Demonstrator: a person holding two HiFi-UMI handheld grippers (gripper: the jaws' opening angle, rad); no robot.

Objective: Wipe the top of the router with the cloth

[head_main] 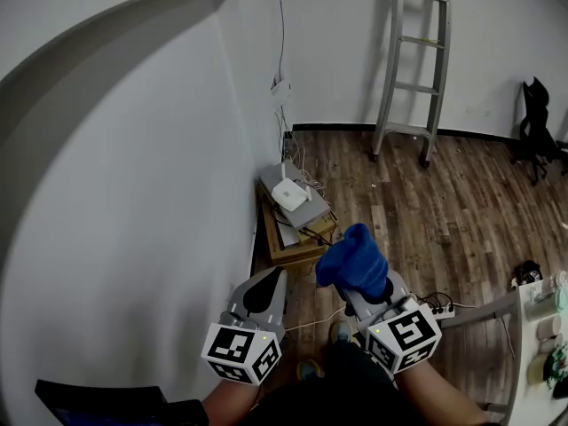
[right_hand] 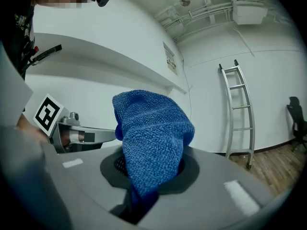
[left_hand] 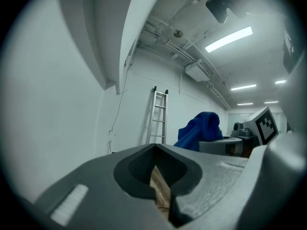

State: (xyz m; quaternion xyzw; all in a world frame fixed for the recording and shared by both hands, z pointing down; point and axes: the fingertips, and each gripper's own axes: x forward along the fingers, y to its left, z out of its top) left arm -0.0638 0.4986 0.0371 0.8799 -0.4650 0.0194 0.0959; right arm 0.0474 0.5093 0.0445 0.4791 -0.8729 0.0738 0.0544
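A small white router (head_main: pixel 289 194) lies on a grey box (head_main: pixel 306 211) on the floor by the wall, in the head view's middle. My right gripper (head_main: pixel 359 284) is shut on a bunched blue cloth (head_main: pixel 353 260), held up in the air well short of the router. In the right gripper view the blue cloth (right_hand: pixel 151 135) stands up out of the closed jaws. My left gripper (head_main: pixel 263 291) hangs beside it at the left, shut with nothing in it. The blue cloth (left_hand: pixel 200 131) also shows to the right in the left gripper view.
The grey box rests on a wooden crate (head_main: pixel 288 242) with cables (head_main: pixel 311 180) running up the white wall to a socket (head_main: pixel 280 90). A metal ladder (head_main: pixel 415 56) leans on the far wall. A black chair (head_main: pixel 536 118) stands at the right. A power strip (head_main: pixel 438 309) lies on the wood floor.
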